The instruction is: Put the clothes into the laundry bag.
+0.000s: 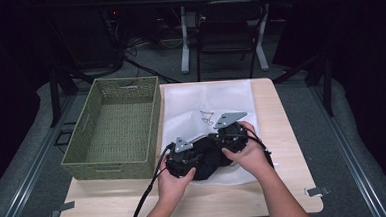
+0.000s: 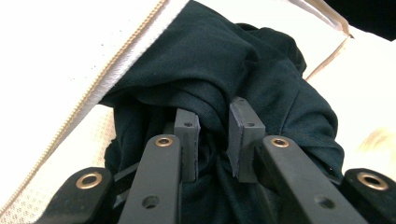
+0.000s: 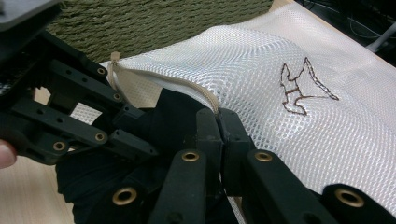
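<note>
White mesh laundry bag (image 1: 205,100) flat on the wooden table (image 1: 282,134), just right of the green woven basket (image 1: 114,127); brown embroidered bird figure (image 3: 301,88) on the mesh, beyond the grippers. Dark garment (image 1: 208,160) bunched at the bag's near edge, partly inside the zipped opening, partly spilling out toward the person. Seen along the left gripper (image 2: 214,140): black jaws a narrow gap apart, a fold of the dark cloth bulging between them, pads pressing into it, so clamped on the garment; gold zipper line (image 2: 93,88) of the bag running diagonally to the left of that fold. Seen along the right gripper (image 3: 218,135): jaws drawn tight together, pinching the bag's zippered rim right where the beige zipper tape (image 3: 187,84) ends, dark cloth just beneath. Left gripper also visible there, at the left, buried in the garment close beside the bag's mouth. From above: both hands side by side at the bag's near edge, left hand (image 1: 174,177) nearer the basket, right hand (image 1: 248,153) farther from it. Basket itself holding nothing visible.
</note>
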`<state>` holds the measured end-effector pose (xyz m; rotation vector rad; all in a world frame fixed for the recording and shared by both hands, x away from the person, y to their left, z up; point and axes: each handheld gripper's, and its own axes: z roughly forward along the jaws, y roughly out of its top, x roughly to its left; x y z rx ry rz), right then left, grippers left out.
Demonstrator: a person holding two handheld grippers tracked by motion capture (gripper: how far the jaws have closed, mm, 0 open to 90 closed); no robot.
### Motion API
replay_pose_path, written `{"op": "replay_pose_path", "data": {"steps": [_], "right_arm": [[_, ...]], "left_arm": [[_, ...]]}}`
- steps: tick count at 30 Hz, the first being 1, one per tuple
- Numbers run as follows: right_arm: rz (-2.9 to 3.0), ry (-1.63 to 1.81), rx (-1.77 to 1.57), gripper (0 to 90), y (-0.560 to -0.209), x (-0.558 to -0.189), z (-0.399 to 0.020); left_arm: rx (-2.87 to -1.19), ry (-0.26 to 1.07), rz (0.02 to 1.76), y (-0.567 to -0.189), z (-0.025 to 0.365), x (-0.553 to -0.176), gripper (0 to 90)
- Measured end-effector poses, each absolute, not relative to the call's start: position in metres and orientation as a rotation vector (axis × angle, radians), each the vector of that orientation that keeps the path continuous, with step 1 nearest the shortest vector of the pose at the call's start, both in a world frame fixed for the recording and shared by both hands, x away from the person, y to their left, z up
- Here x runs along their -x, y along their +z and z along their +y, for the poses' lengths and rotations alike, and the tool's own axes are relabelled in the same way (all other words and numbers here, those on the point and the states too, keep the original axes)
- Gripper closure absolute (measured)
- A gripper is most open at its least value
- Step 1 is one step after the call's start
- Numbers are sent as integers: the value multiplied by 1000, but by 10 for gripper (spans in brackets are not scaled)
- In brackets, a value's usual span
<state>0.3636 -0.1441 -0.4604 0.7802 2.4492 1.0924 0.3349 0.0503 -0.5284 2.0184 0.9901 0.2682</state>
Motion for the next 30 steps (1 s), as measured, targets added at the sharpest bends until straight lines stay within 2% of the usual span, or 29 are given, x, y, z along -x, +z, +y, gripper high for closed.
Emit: {"op": "replay_pose_path", "data": {"steps": [15, 23, 30], "right_arm": [[2448, 1095, -781, 888, -460, -363, -144], [2442, 1096, -789, 888, -461, -365, -146], [2442, 1095, -793, 888, -461, -365, -146]], "left_arm": [[-1957, 301, 1033, -535, 50, -346, 736], [-1940, 294, 1030, -532, 53, -340, 579], [-1969, 267, 1013, -530, 59, -327, 484]]}}
